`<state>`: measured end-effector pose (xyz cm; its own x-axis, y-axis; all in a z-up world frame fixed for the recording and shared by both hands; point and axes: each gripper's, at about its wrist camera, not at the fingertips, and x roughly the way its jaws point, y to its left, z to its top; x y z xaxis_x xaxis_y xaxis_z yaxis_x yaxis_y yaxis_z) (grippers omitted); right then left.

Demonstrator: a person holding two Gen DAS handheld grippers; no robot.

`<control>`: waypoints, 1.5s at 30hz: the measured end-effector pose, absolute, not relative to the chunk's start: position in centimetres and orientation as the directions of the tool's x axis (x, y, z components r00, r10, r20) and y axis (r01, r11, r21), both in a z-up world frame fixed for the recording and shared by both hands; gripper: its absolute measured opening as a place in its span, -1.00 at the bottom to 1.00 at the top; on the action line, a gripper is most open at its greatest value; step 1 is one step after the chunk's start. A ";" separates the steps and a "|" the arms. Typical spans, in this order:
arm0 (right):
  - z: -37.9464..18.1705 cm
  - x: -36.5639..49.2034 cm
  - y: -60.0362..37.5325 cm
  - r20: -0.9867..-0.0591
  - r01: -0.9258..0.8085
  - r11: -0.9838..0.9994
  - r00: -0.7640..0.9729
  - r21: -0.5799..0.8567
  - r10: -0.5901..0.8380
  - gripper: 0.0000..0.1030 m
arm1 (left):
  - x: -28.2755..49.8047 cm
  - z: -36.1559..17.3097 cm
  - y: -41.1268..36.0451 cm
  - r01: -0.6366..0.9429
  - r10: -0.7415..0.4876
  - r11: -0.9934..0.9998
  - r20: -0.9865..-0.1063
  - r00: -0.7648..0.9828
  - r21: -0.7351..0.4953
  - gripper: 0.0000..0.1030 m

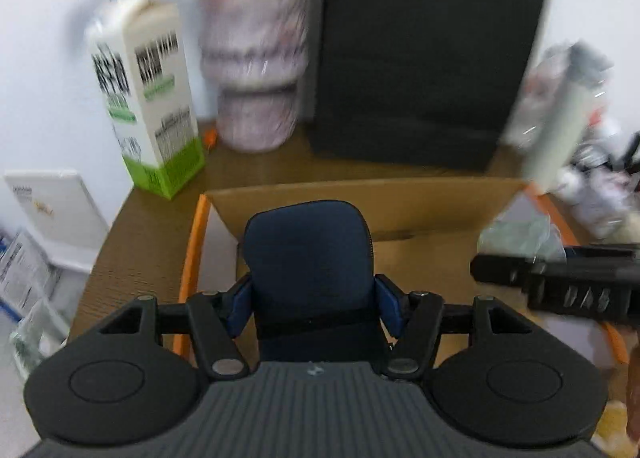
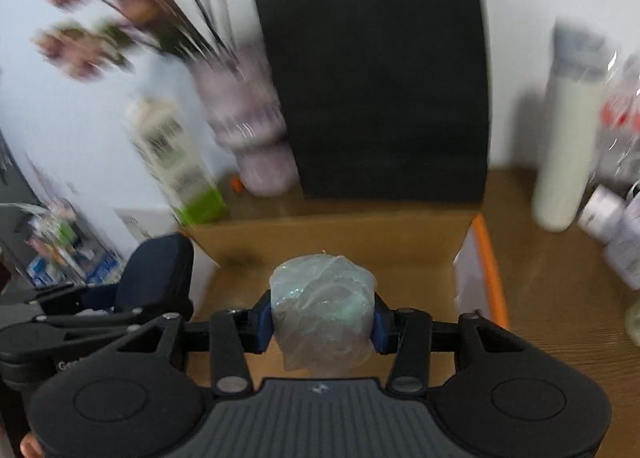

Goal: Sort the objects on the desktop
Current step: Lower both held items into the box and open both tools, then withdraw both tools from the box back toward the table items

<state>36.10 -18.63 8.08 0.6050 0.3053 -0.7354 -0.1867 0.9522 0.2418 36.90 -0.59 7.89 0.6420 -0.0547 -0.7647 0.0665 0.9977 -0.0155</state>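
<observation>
While each gripper carried its own load, both hung over the open cardboard box (image 1: 420, 194) with the orange edging, so the sorting looked to be mid-way rather than finished. The left gripper (image 1: 312, 304) was clamped on a dark navy zip case (image 1: 308, 258), its blue pads pressed into the case's two sides. The right gripper (image 2: 323, 322) pinched a crumpled, translucent plastic bundle (image 2: 323, 298) — what it wraps cannot be told. Neither thing had been let go into the box, whose visible floor seemed bare, though blur hid much of it.

Outward from the box, plenty stood unsorted on the bench (image 2: 560, 298): a green-and-white carton (image 1: 148, 114), a pinkish vase (image 1: 256, 70) with flowers, a black panel (image 1: 428, 58) behind, a white bottle (image 2: 564, 146) and smaller bottles and wrappers at the right. Which of these belonged to the task I could not judge — two drops remained at least.
</observation>
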 end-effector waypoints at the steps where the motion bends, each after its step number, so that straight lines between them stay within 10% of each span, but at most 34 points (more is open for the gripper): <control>1: 7.0 37.1 -18.0 -0.757 -0.180 0.958 0.586 0.224 0.287 -0.13 | 37.7 7.0 -0.9 0.074 -0.038 0.997 -0.777 0.628 0.011 0.24; 8: 3.1 40.4 -15.7 -0.788 -0.144 0.968 0.562 0.206 0.251 0.07 | 39.3 4.1 0.8 0.030 -0.034 0.999 -0.806 0.591 -0.021 0.35; 11: 3.2 40.8 -16.5 -0.780 -0.116 0.966 0.571 0.230 0.254 0.48 | 38.6 5.8 1.7 0.058 -0.118 0.993 -0.779 0.616 -0.104 0.57; 18: 7.2 38.4 -18.6 -0.756 -0.110 0.982 0.628 0.151 0.186 0.58 | 35.4 10.7 1.7 0.060 -0.081 0.997 -0.717 0.693 -0.054 1.00; 35: 9.3 14.5 -19.8 -0.519 -0.168 0.985 0.845 -0.027 0.129 0.72 | 13.5 7.8 2.9 -0.043 0.039 0.999 -0.560 0.828 0.005 1.00; 45: 3.2 3.3 -17.1 -0.530 -0.225 0.974 0.825 0.009 0.195 0.72 | 3.2 0.7 1.0 -0.025 0.010 1.000 -0.603 0.798 -0.016 1.00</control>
